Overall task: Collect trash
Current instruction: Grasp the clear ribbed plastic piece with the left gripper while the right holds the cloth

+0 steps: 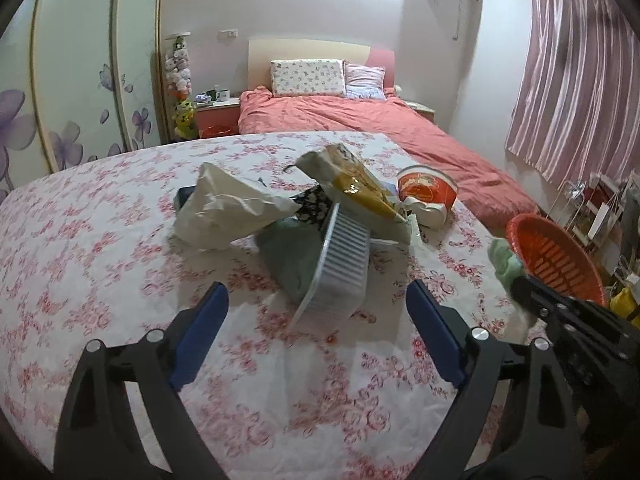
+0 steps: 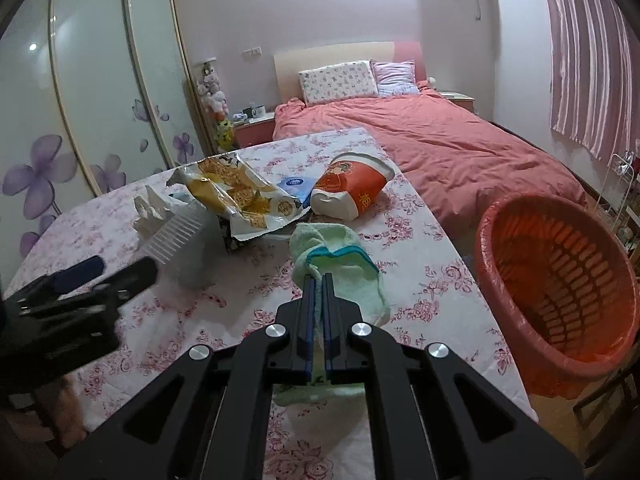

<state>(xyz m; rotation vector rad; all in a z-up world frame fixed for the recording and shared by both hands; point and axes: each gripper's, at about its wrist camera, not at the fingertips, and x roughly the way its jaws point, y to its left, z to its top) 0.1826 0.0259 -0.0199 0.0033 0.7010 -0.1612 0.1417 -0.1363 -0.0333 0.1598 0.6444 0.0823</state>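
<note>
Floral tablecloth below: right hand-held gripper clamps green cloth; left hand-held gripper gapes empty.

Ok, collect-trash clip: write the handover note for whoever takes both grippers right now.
Right gripper: shut on the green cloth, at the table's near right.
Left gripper: open, empty, facing the ribbed plastic tray.
On the floral table: tray, white bag, yellow snack bag, red noodle cup.
Orange basket: beside the table on the right; nothing visible inside.
Left: everything on the table still needs collecting.
</note>
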